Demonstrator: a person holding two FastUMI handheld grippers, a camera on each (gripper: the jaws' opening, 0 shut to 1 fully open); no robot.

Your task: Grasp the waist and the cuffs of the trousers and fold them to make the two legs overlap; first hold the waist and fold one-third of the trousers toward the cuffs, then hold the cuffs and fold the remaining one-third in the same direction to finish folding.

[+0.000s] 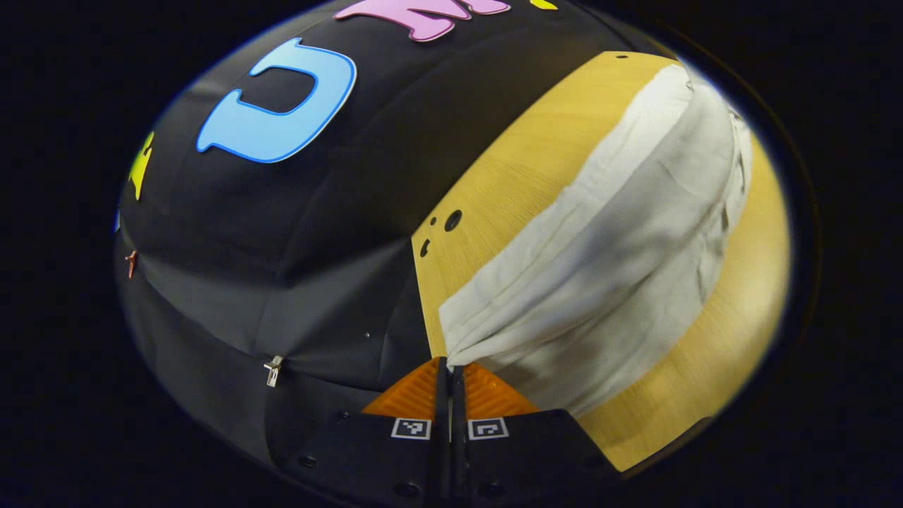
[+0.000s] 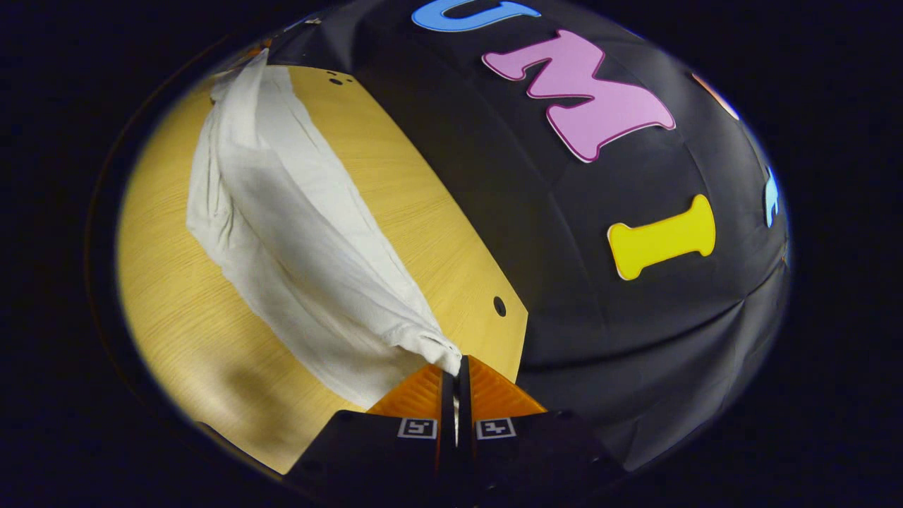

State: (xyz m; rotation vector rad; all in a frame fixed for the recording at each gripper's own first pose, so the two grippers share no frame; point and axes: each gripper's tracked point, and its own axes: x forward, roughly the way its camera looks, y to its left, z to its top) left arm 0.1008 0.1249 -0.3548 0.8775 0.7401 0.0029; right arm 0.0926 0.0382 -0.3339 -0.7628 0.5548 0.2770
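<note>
Left gripper view: my left gripper (image 1: 449,367) is pinched tight on one end of the white trousers (image 1: 607,240), which run off toward 1 o'clock over the wooden table (image 1: 508,176). Looks like the legs-overlap fold is underway; thirds not yet done.

Right gripper view: my right gripper (image 2: 456,370) is clamped on the other end, cloth stretching to 11 o'clock, lifted at the jaws, sagging onto the table.

The trousers (image 1: 600,261) lie lengthwise on the worktop (image 1: 508,176) (booth wall behind), one end pinched in each claw (image 1: 449,370).
</note>
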